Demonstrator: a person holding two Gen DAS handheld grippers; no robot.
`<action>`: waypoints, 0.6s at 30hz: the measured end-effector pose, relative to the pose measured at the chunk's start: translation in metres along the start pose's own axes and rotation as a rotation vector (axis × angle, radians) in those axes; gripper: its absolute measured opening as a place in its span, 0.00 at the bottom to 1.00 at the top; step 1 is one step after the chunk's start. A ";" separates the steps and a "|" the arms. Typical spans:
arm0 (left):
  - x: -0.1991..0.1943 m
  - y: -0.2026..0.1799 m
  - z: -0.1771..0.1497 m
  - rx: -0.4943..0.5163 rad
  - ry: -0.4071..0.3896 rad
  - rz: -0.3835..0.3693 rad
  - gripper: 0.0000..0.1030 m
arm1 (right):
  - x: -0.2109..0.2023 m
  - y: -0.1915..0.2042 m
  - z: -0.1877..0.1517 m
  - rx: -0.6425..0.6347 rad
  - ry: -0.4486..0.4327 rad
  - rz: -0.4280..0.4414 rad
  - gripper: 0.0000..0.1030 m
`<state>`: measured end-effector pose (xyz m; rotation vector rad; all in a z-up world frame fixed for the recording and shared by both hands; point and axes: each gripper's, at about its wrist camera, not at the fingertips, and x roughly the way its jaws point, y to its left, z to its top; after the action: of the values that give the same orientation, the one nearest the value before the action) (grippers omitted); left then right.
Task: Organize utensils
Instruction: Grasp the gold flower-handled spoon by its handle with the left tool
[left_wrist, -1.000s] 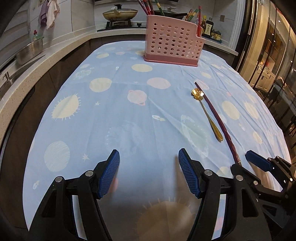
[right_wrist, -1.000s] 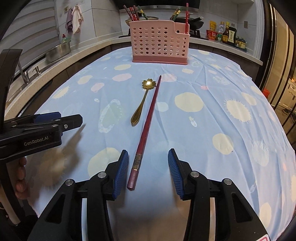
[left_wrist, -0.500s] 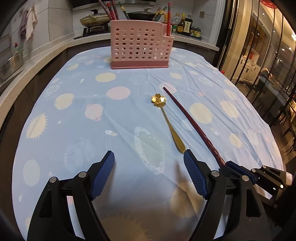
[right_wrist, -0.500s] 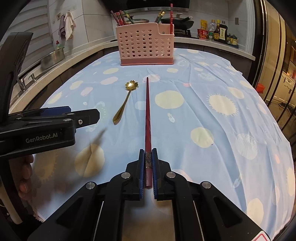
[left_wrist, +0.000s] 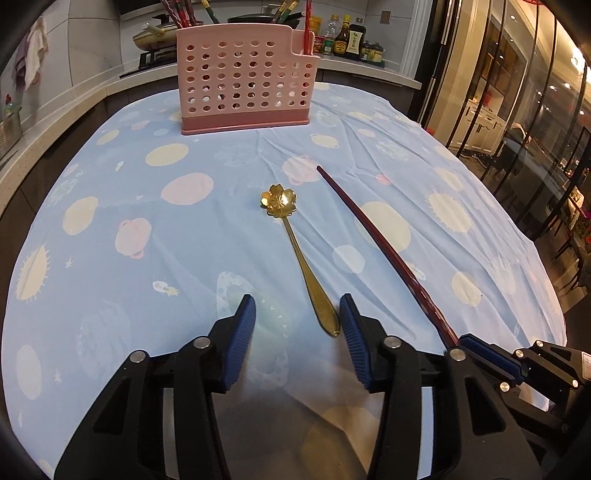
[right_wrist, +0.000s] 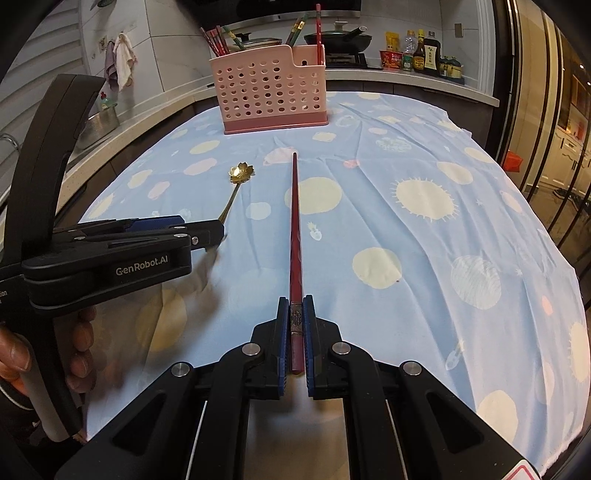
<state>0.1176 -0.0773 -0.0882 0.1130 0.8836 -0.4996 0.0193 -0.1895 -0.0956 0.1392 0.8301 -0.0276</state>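
Picking up the last things to put in the pink holder (right_wrist: 269, 94).

The right tool (right_wrist: 296, 332) is squeezed tight on the red chopstick (right_wrist: 294, 221), low over the worktop (right_wrist: 424, 236). The left tool (left_wrist: 297, 325) is wide open, holding nothing, around the gold spoon (left_wrist: 295, 243) handle. Close it slowly, then lift both straight up.

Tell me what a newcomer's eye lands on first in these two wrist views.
Probably the long red chopstick running straight out from the right gripper, whose pads are clamped on its near end. Next, the gold flower-bowl spoon lying on the blue planet-print tablecloth, its handle tip between the open left gripper fingers. The pink perforated utensil caddy stands at the far end.
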 end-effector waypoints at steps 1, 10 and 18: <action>0.000 0.001 0.000 -0.002 0.002 -0.005 0.30 | 0.000 0.000 0.000 0.000 0.000 0.001 0.07; -0.011 0.012 -0.006 -0.043 0.004 -0.044 0.10 | -0.007 0.002 0.001 -0.003 -0.017 0.004 0.07; -0.051 0.019 -0.005 -0.065 -0.065 -0.044 0.10 | -0.030 0.002 0.012 0.002 -0.080 0.019 0.06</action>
<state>0.0961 -0.0401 -0.0549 0.0179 0.8395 -0.5128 0.0082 -0.1903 -0.0654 0.1470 0.7484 -0.0163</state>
